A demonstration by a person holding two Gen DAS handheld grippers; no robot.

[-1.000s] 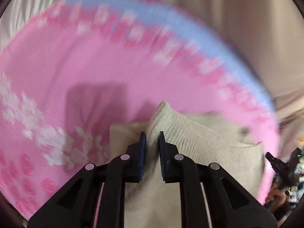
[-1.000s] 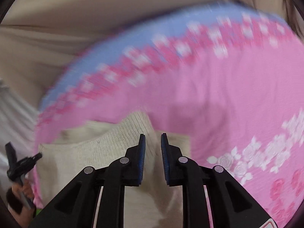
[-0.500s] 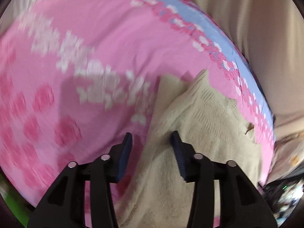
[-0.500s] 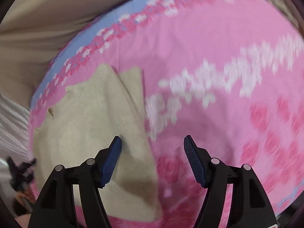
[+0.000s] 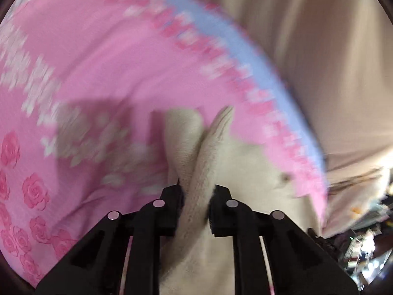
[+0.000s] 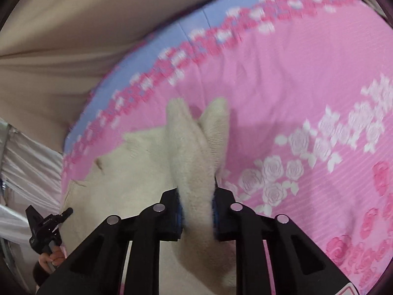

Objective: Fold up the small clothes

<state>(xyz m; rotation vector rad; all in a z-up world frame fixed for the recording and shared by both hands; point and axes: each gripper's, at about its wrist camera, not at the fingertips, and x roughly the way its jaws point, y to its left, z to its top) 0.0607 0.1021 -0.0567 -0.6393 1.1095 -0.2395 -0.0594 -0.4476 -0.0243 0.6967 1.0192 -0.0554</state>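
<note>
A small cream knitted garment (image 5: 245,162) lies on a pink rose-patterned bedspread (image 5: 98,61). My left gripper (image 5: 195,211) is shut on a bunched fold of the garment, which sticks up between the fingers. In the right wrist view the same garment (image 6: 137,172) spreads to the left. My right gripper (image 6: 196,215) is shut on another raised fold of it. The other gripper (image 6: 46,226) shows at the lower left of the right wrist view, held in a hand.
The bedspread (image 6: 294,73) has a blue border (image 6: 172,39) and white and dark pink roses. Beige fabric (image 5: 319,49) hangs beyond the far edge. Cluttered items (image 5: 363,243) show at the lower right of the left wrist view.
Half a second ago both grippers were open over the garment. Both have now closed on folds of it and lifted them.
</note>
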